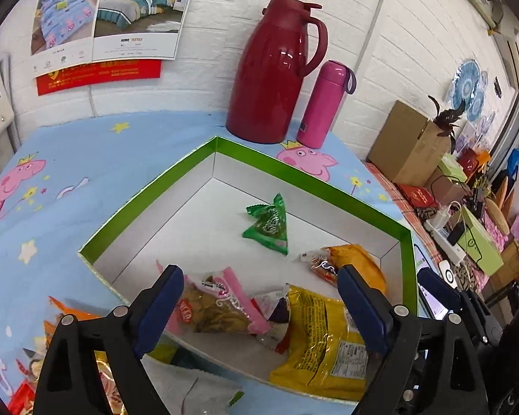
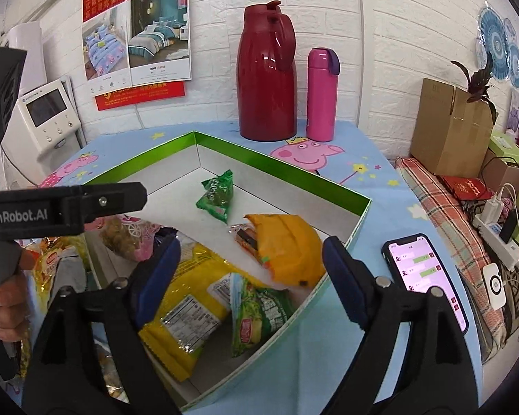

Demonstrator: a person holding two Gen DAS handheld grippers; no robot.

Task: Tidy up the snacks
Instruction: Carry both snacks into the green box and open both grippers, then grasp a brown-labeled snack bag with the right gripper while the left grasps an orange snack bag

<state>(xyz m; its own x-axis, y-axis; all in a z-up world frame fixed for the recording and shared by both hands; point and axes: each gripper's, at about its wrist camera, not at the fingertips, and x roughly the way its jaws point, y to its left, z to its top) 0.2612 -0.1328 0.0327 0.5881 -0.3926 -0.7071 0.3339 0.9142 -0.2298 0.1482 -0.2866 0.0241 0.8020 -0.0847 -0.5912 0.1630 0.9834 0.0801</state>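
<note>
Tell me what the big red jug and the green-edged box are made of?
The red jug looks like hard plastic or coated metal: smooth and glossy, with bright reflections. The green-edged box looks like cardboard: thin, flat, folded walls, matte white inside and shiny green on the rim.

**Both grippers hang spread and empty**

The left gripper (image 1: 259,297) points forward and down, blue-padded fingers (image 1: 162,307) set wide apart with nothing between them. The right gripper (image 2: 249,269) is likewise spread and empty. In the right wrist view, a hand (image 2: 7,304) grasps the left gripper's handle at the frame's left edge.
</note>
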